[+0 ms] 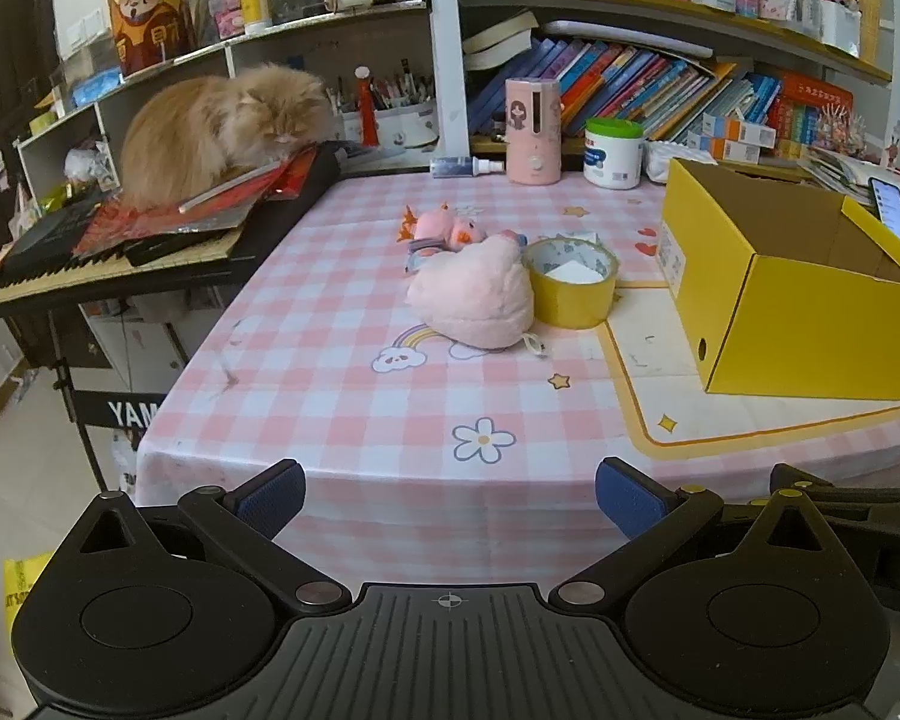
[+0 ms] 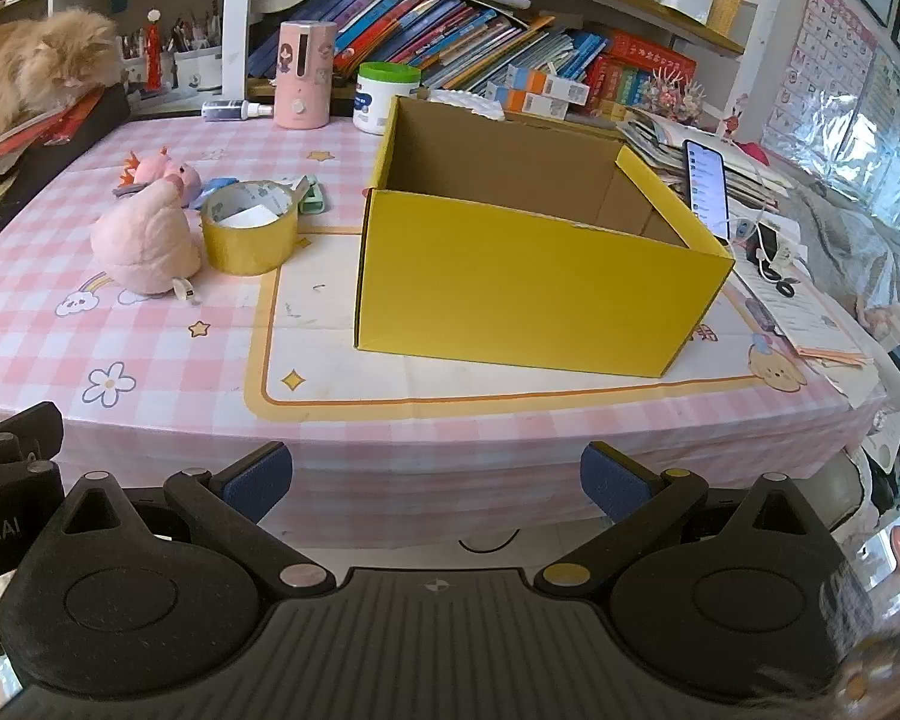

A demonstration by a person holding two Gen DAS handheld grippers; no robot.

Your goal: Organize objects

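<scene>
An open yellow cardboard box stands on the pink checked tablecloth. Left of it sit a yellow tape roll, a pale pink plush and a smaller pink toy. A green clip lies behind the roll. My left gripper hangs open off the table's near edge, well short of the toys. My right gripper is open too, in front of the box, with nothing between its fingers.
An orange cat lies on red papers on a keyboard at the table's left. A pink cylinder, white jar and spray bottle stand at the back. A phone and papers lie right of the box.
</scene>
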